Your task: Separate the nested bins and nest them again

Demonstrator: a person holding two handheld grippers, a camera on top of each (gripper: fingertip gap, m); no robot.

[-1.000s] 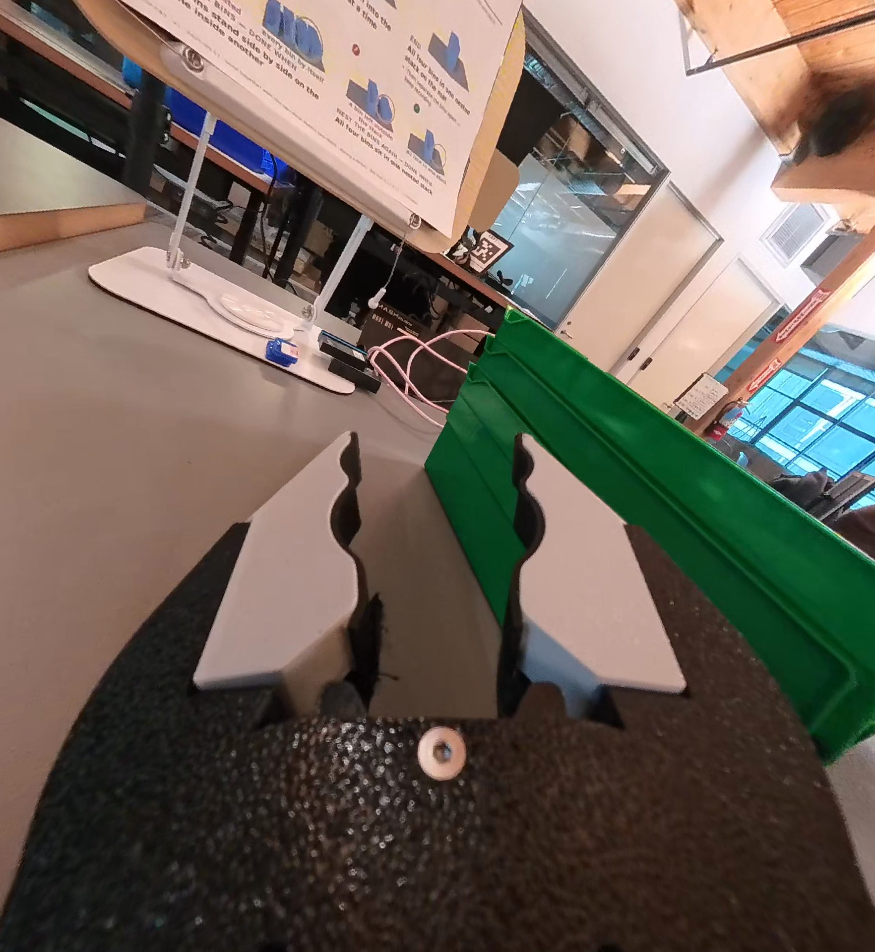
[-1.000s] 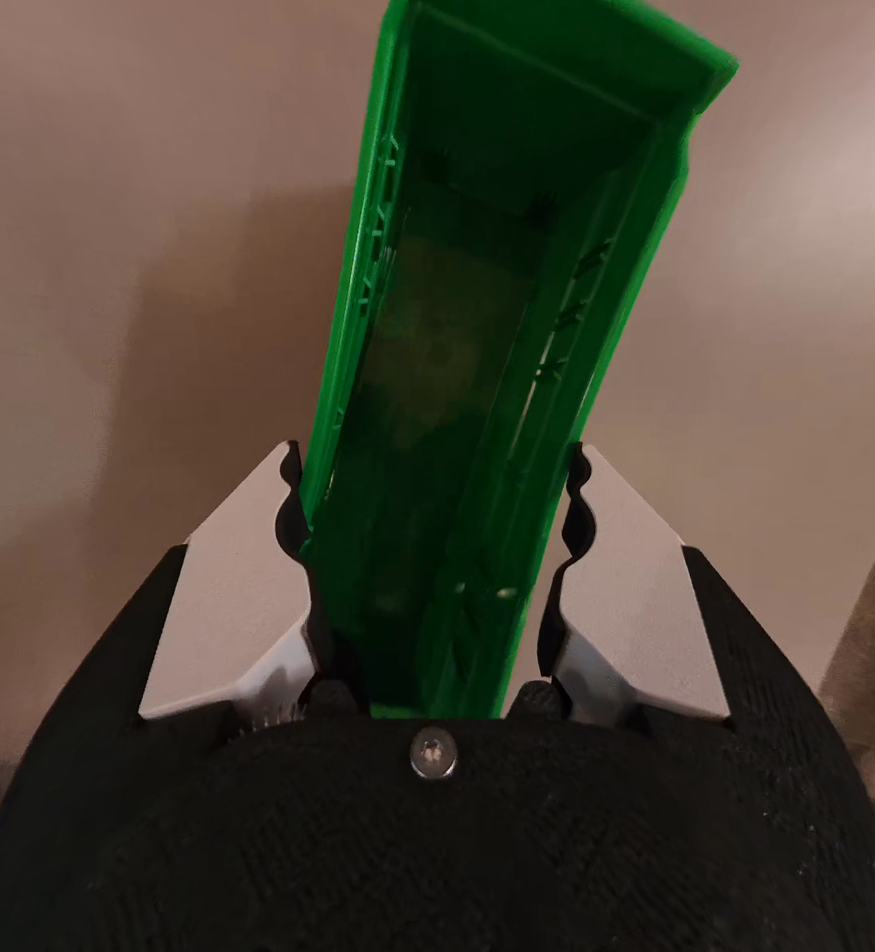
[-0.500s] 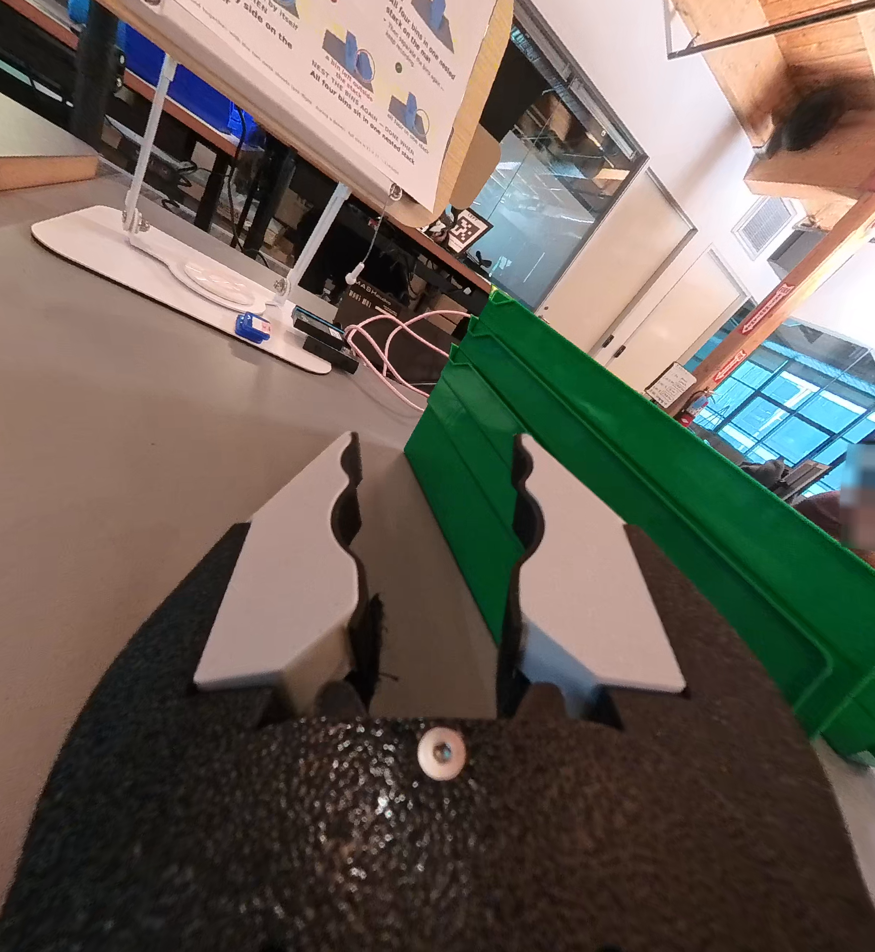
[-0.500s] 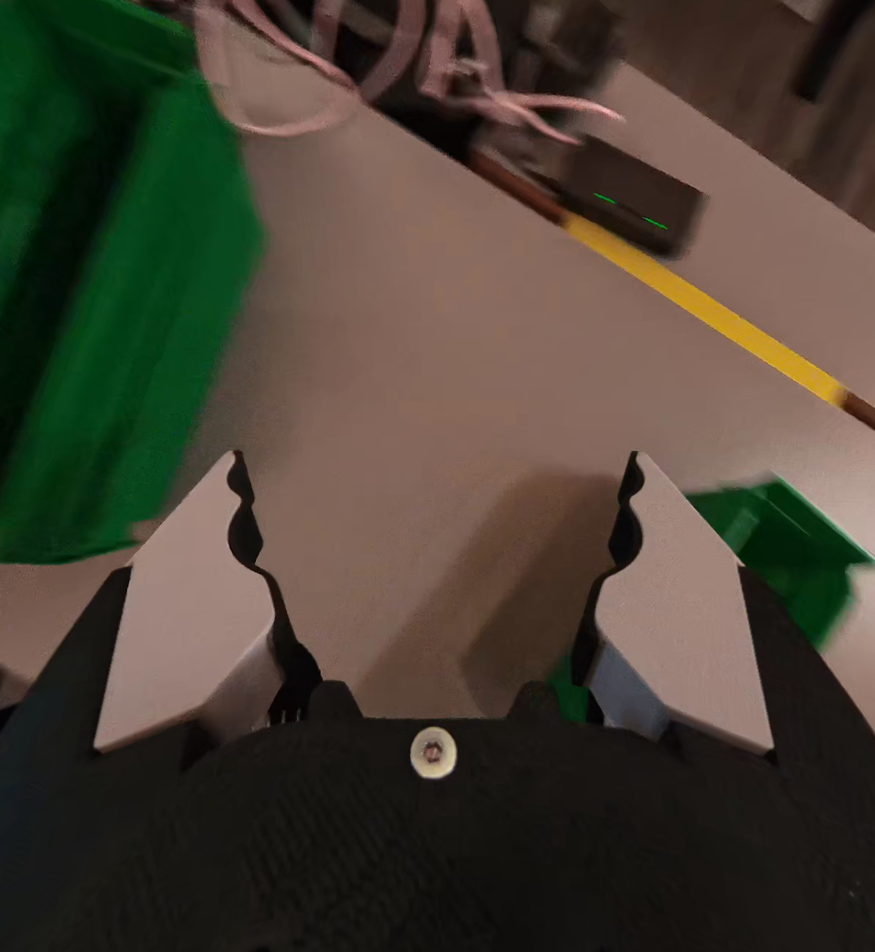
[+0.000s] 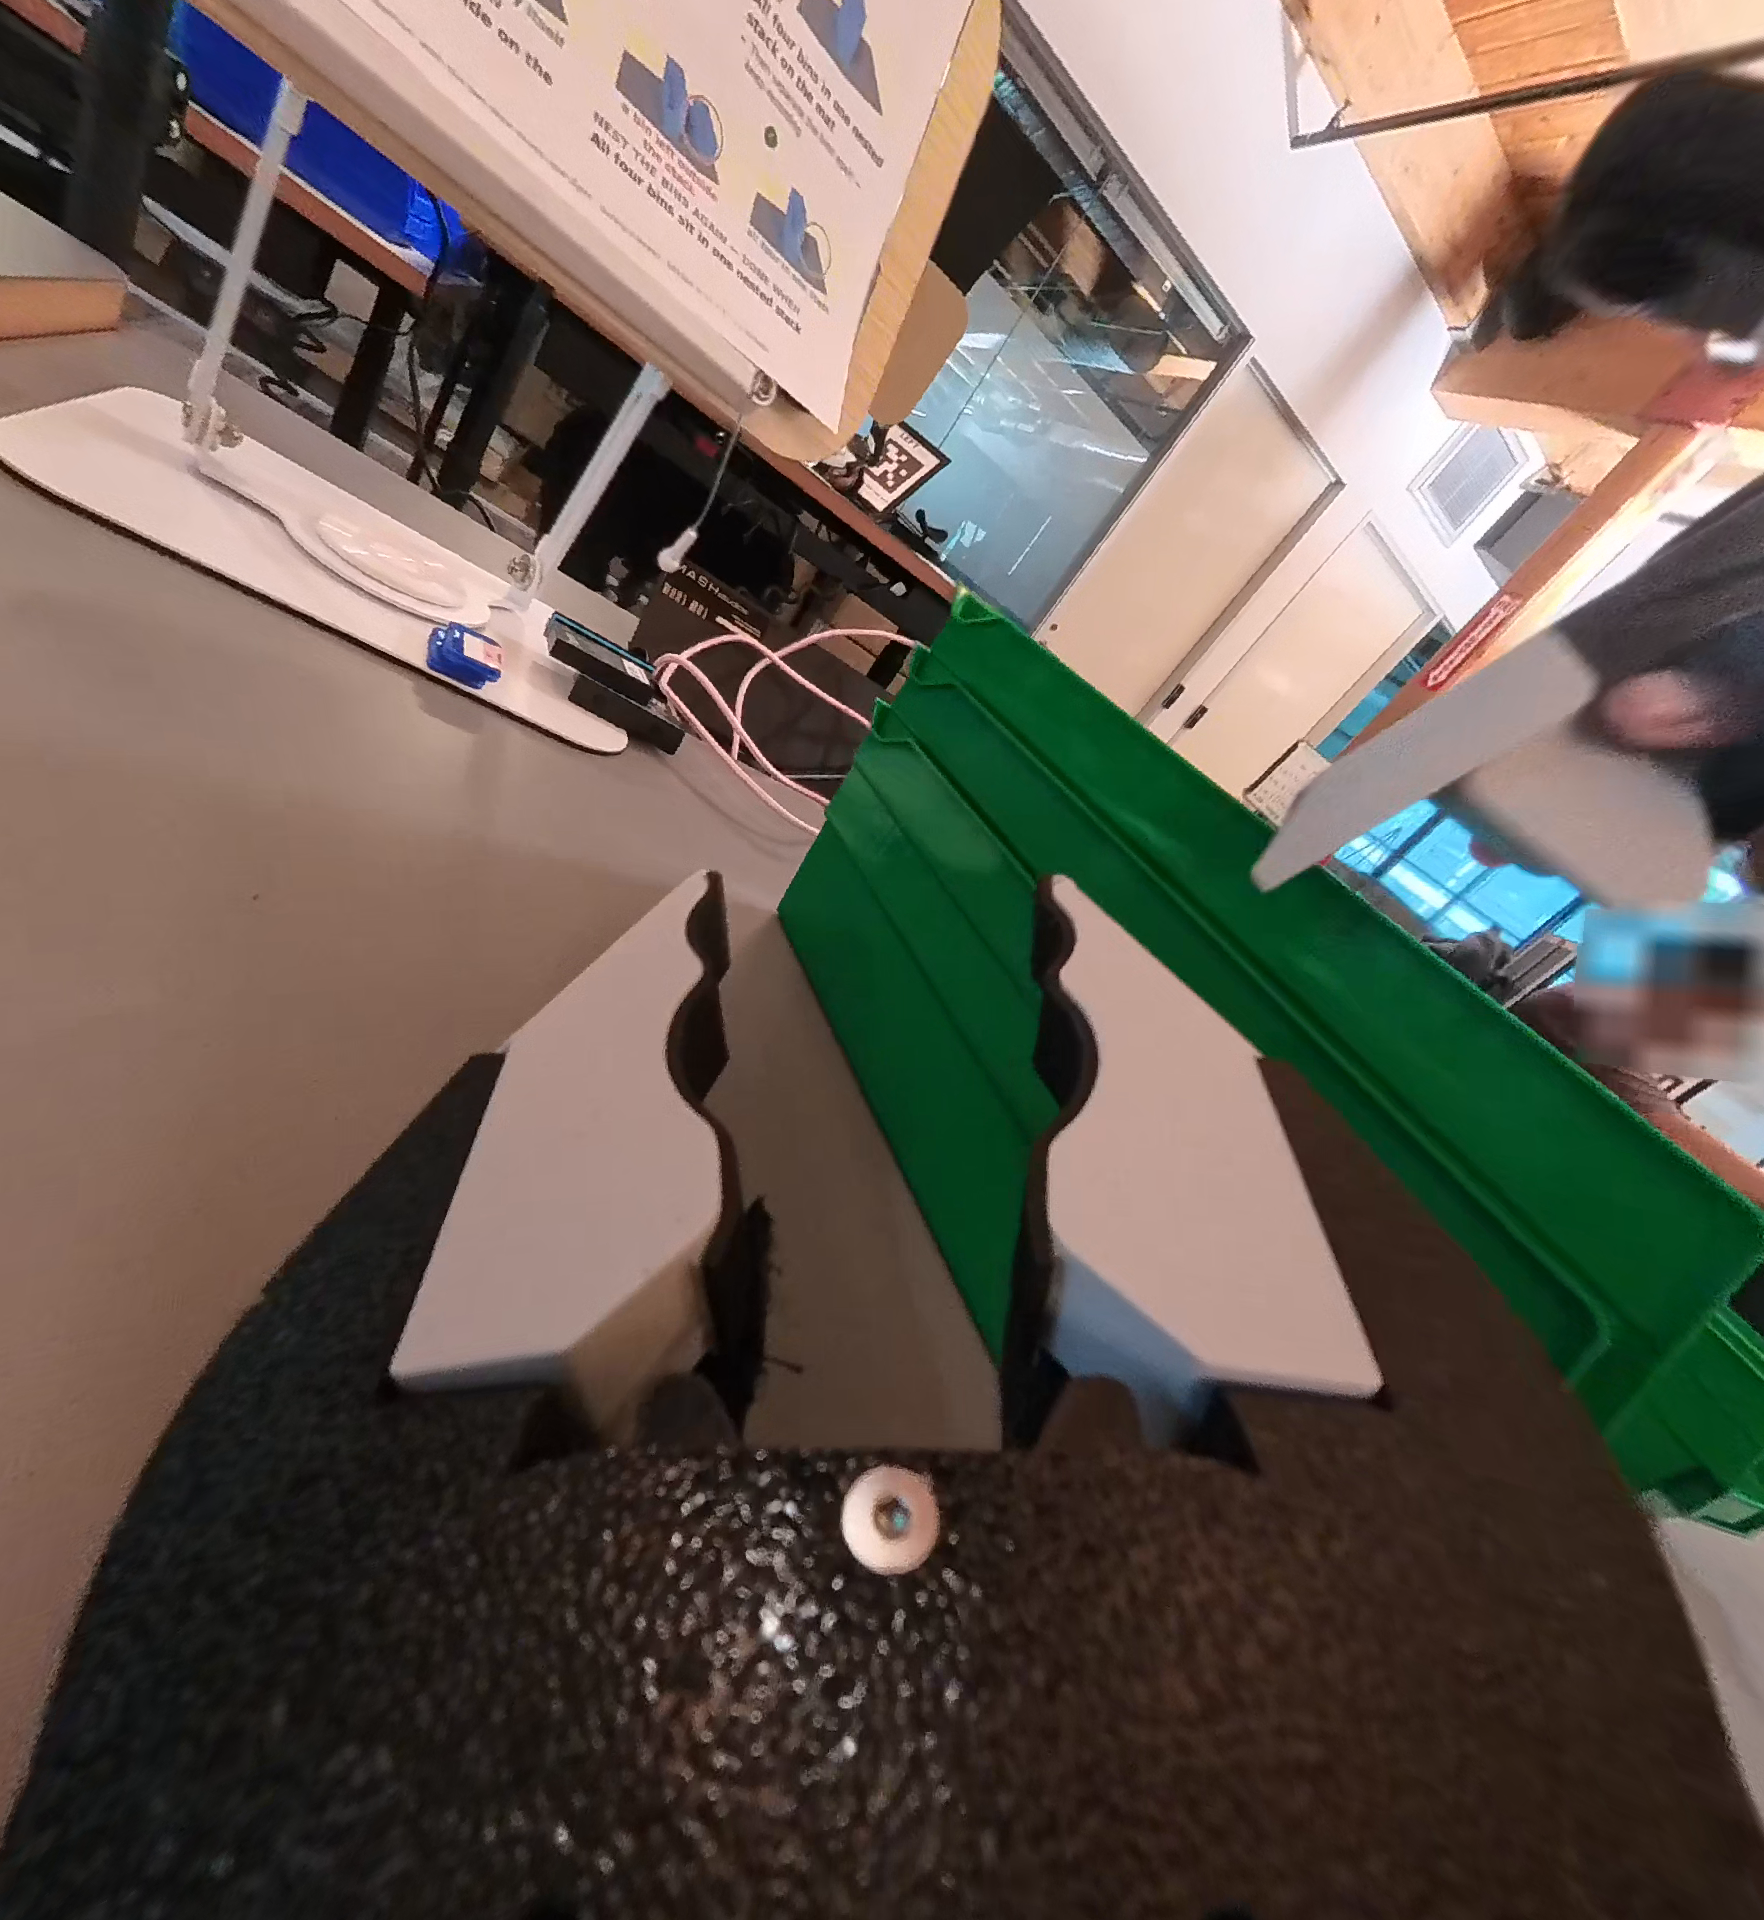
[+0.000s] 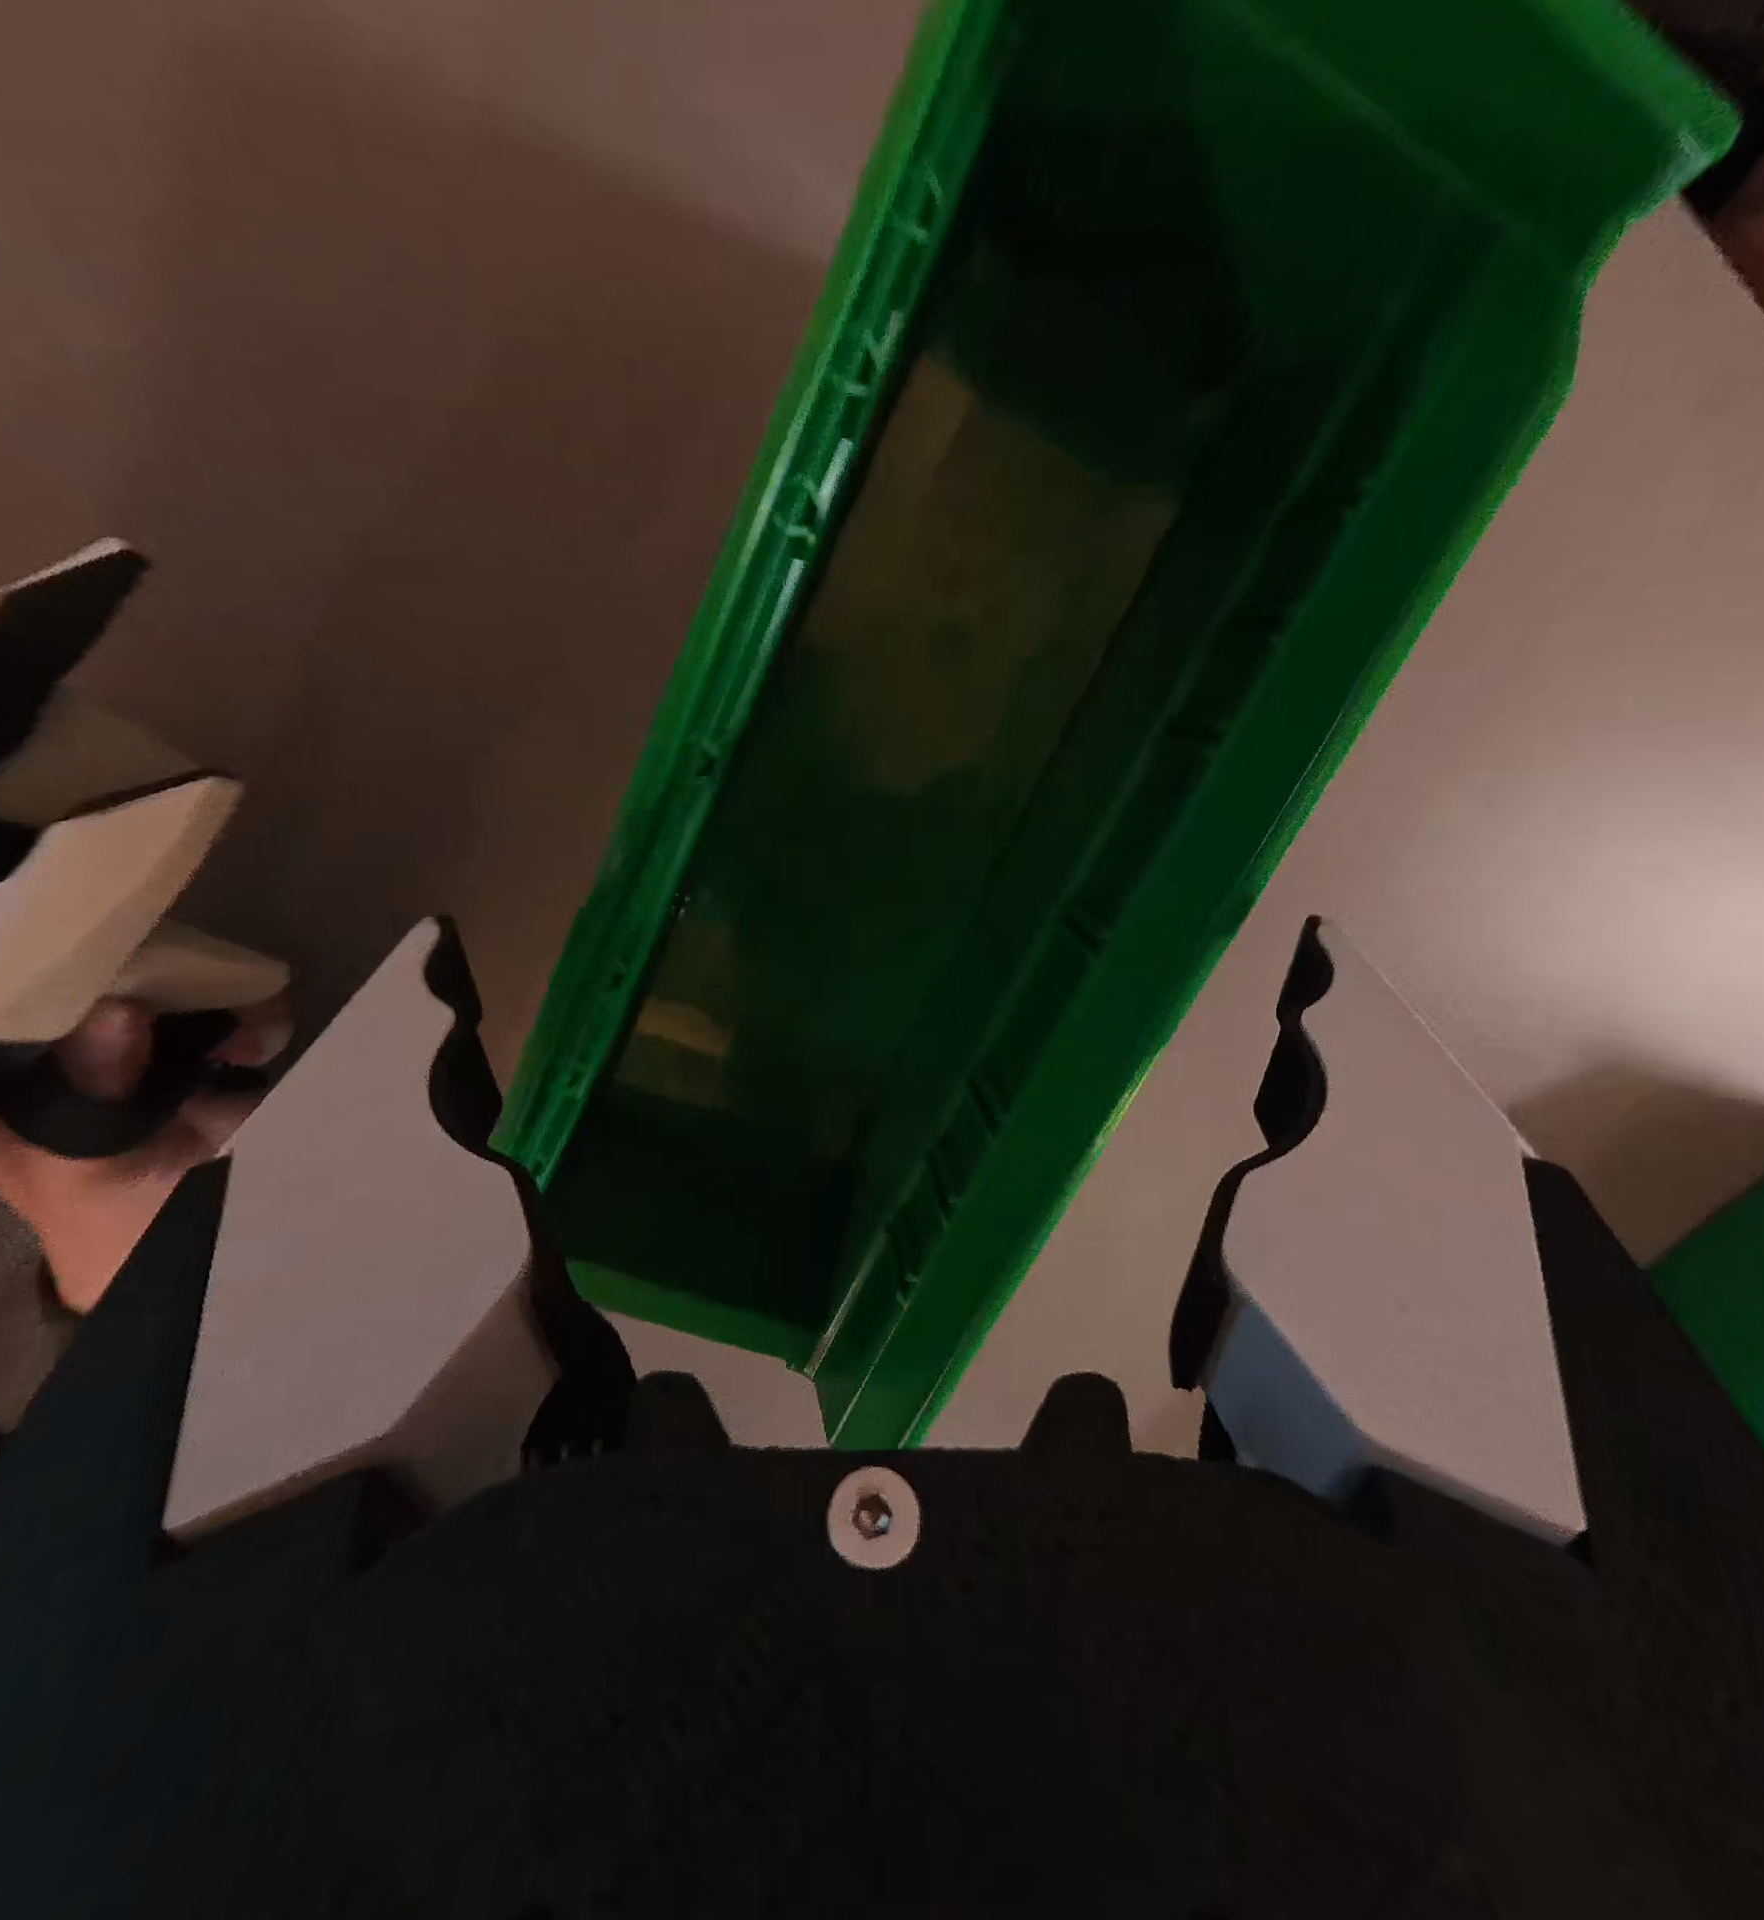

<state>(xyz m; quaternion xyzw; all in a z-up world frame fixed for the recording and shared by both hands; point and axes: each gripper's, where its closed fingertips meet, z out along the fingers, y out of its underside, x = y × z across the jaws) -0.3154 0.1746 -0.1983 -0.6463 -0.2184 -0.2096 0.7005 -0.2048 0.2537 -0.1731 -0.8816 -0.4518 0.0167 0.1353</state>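
A stack of nested green bins (image 5: 1325,1039) stands on the grey table (image 5: 234,883), long side towards me. My left gripper (image 5: 878,904) is open and empty, low on the table just left of the stack's near wall. In the right wrist view I look down into the top bin (image 6: 753,675). My right gripper (image 6: 875,930) is open wide above its near end, a finger on either side, neither touching it. A separate green bin (image 6: 1751,1299) lies at the right edge. The right gripper also shows in the left wrist view (image 5: 1480,790), above the stack.
A white stand (image 5: 265,520) holding an instruction sheet (image 5: 649,125) stands at the back left. By it lie a small blue item (image 5: 462,655), black boxes (image 5: 608,675) and pink cables (image 5: 753,696). The left gripper (image 6: 57,779) and a hand (image 6: 26,1174) show left of the stack.
One second ago my right gripper's fingers were around a single green bin. It opened, swung away, and is now wide open over the stack. The left gripper has barely moved.
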